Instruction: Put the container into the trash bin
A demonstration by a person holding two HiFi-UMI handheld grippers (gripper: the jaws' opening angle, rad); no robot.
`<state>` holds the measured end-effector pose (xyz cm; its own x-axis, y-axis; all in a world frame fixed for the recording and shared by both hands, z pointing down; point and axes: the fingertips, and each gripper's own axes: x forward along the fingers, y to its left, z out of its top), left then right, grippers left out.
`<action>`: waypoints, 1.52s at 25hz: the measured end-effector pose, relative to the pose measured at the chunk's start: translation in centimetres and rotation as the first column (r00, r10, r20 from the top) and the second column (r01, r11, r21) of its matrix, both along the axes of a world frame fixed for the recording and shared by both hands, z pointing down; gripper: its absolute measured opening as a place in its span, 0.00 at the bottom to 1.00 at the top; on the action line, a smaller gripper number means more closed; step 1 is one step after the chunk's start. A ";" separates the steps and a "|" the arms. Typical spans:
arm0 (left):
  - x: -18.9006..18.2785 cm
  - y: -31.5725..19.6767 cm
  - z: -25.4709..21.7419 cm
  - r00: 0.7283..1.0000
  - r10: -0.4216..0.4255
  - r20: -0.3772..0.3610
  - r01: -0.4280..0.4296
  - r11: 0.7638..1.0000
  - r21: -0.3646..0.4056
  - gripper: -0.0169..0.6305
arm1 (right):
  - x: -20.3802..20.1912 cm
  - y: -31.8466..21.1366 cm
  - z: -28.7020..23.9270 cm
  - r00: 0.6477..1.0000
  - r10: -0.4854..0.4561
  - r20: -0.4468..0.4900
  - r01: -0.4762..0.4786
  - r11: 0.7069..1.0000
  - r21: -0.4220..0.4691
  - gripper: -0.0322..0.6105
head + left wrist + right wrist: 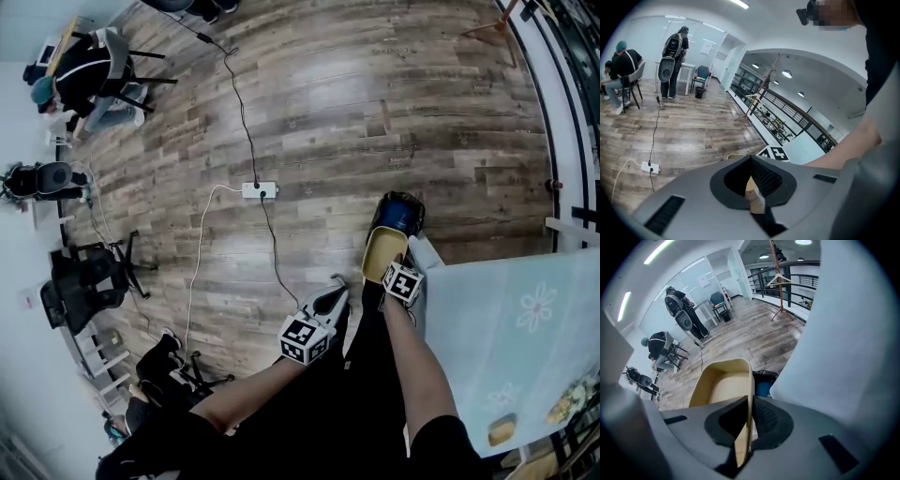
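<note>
Container [723, 380], pinched by one thin side wall in the closed right hand-held gripper [749, 401], hung in the air, while the left hand-held gripper [751, 161], closed on nothing, stood apart and gave no support. Just beyond sat the trash bin [765, 378] beside the worktop [834, 333]. On so narrow a hold, the container could have swung or slipped out, dropping on the floor [328, 112] short of the bin or catching its rim.

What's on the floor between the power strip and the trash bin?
Nothing: bare wood floor from power strip to trash bin, seen in the head view.
</note>
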<state>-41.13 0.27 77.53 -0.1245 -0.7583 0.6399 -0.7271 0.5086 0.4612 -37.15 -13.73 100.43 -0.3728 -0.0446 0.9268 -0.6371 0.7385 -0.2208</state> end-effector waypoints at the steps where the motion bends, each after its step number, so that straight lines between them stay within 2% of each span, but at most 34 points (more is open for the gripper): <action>1: -0.3 -0.1 0.7 1.000 -0.007 -0.003 0.007 1.000 -0.011 0.05 | -0.2 -0.4 0.9 1.000 0.003 -0.006 -0.003 1.000 -0.002 0.11; 4: -1.0 -0.2 2.0 0.999 -0.030 -0.018 0.030 0.999 -0.025 0.05 | -0.9 -1.2 3.3 1.000 -0.001 -0.015 0.001 1.000 -0.006 0.11; 7: -1.7 -0.1 2.8 0.998 -0.052 -0.037 0.051 0.998 -0.035 0.05 | -1.8 -2.1 4.8 0.999 0.043 0.006 -0.043 0.999 -0.003 0.11; 10: -1.3 0.3 3.9 0.991 -0.090 -0.101 0.086 0.995 -0.040 0.05 | -2.6 -2.6 5.6 0.997 0.071 0.040 -0.071 0.997 0.003 0.12; 12: -0.7 0.4 4.8 0.987 -0.092 -0.134 0.086 0.995 -0.047 0.05 | -2.7 -2.2 6.7 0.998 0.058 0.022 -0.057 0.998 -0.019 0.22; 14: -0.3 0.2 5.6 0.986 -0.078 -0.147 0.071 0.996 -0.055 0.05 | -2.4 -1.7 7.7 1.000 0.018 -0.009 -0.018 0.999 -0.045 0.26; 19: -0.3 -1.2 5.9 0.991 -0.013 -0.131 0.005 0.998 -0.055 0.05 | -1.3 -0.9 7.7 0.998 -0.057 -0.019 0.055 0.995 -0.087 0.26; 24: -1.2 -3.1 4.0 0.995 0.009 -0.097 -0.010 1.000 -0.009 0.05 | 0.2 0.1 6.4 0.992 -0.127 0.018 0.128 0.984 -0.121 0.26; 28: -1.1 -2.5 2.4 0.998 0.021 -0.066 -0.020 1.000 0.015 0.05 | 1.0 2.6 5.1 0.986 -0.156 0.049 0.163 0.971 -0.173 0.26; 32: 0.0 -0.2 1.6 0.999 0.021 -0.047 -0.020 0.999 0.028 0.05 | 0.3 4.1 3.3 0.981 -0.160 0.111 0.176 0.973 -0.150 0.25; 38: 1.2 3.7 -1.2 1.000 0.027 -0.005 -0.027 0.997 0.070 0.05 | -0.5 5.9 -1.3 0.963 -0.206 0.176 0.220 0.973 -0.064 0.23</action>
<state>-39.89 3.95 76.35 -0.0999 -0.8042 0.5859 -0.7375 0.4551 0.4989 -37.70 -7.87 99.15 -0.5155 0.1265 0.8475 -0.4156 0.8280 -0.3764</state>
